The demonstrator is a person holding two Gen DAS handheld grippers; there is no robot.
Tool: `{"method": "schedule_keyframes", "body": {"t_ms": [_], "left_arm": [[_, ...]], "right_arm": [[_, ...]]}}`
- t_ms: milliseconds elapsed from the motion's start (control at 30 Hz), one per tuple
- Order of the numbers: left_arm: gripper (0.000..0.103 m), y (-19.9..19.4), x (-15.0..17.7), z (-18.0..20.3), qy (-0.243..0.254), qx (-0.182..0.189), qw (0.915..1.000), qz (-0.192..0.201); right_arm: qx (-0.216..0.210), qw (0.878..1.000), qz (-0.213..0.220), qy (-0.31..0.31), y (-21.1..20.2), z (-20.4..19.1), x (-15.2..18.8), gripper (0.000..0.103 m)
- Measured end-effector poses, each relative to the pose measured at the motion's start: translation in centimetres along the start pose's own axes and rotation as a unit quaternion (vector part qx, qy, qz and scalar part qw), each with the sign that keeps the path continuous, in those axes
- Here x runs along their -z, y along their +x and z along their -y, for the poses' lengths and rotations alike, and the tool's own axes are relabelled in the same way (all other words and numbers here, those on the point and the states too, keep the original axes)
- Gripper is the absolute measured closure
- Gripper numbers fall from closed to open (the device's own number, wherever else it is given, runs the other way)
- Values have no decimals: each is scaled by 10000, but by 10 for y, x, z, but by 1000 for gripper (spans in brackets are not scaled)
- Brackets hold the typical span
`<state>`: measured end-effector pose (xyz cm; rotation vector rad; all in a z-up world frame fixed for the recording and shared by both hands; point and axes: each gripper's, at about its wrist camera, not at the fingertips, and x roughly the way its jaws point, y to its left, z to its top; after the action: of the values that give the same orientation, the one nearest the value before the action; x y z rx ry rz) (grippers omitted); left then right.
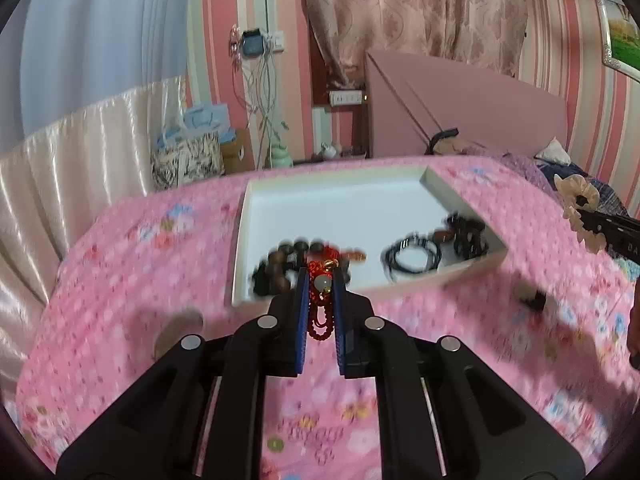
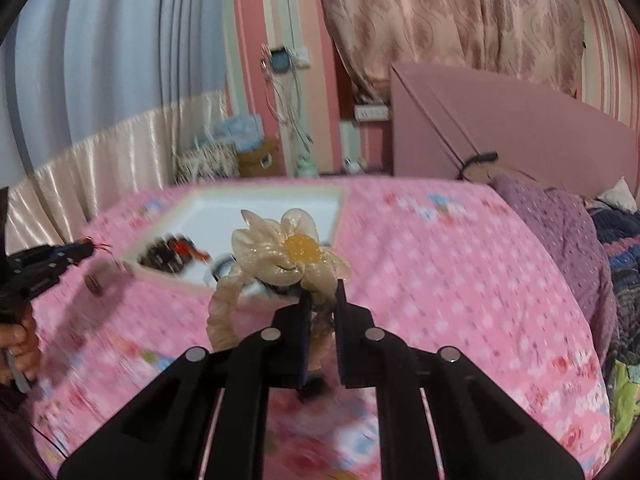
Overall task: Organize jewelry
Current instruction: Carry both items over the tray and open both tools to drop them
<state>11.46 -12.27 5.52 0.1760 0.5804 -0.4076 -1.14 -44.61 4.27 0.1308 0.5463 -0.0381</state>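
Observation:
My left gripper (image 1: 321, 280) is shut on a red beaded bracelet (image 1: 320, 312) with a pale jade bead, held just over the near edge of a white tray (image 1: 340, 200). The tray holds a dark wooden bead bracelet (image 1: 280, 268), black hair ties (image 1: 412, 258) and dark beads (image 1: 468, 236). My right gripper (image 2: 322, 288) is shut on a cream flower scrunchie (image 2: 280, 256) with a yellow centre, held above the pink bedspread to the right of the tray (image 2: 256, 208). The scrunchie also shows in the left wrist view (image 1: 580, 216). The left gripper shows in the right wrist view (image 2: 52, 260).
The tray lies on a pink flowered bedspread (image 1: 140, 280). A small dark item (image 1: 532, 300) lies on the spread right of the tray. A round brown item (image 2: 94, 282) lies left of the tray. A pink box (image 1: 460, 108) and purple bedding (image 2: 560, 232) are behind right.

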Motion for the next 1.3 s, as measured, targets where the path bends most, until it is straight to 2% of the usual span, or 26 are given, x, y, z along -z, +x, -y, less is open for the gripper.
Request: {"method": "schedule_keyframes", "body": {"t_ms": [267,433,733,867,933,1100,1200,1300], "left_arm": [[94,7,-47,7,-117,-38,9995,293],[94,20,-62,10,-132,-143,9993,328],[94,54,-83,19,-138,-373,9986,363],[94,73,-85,23,-137,-420,9984,351],[94,83,-83,25,-88,-446,9984,339],[94,116,-70,16,-401,-333,9985,137],[94,129,-61,11,-386,-341,9987,15],[94,136,-55,4,-512,-350,9981,-19]], "right_arm": [[-229,9989,406,111,11,-32,-47,93],[-288,9978,566,164,22,-45,-65,93],[-182,9983,504,-216,65,-72,-92,93],[-59,9986,476,-211,88,-74,-84,93],[187,9988,346,-291,101,-75,-76,93],[275,9989,259,-273,107,-70,-63,93],[494,9982,226,-254,114,-63,-59,93],[517,9984,152,-147,122,-57,-56,93]]}}
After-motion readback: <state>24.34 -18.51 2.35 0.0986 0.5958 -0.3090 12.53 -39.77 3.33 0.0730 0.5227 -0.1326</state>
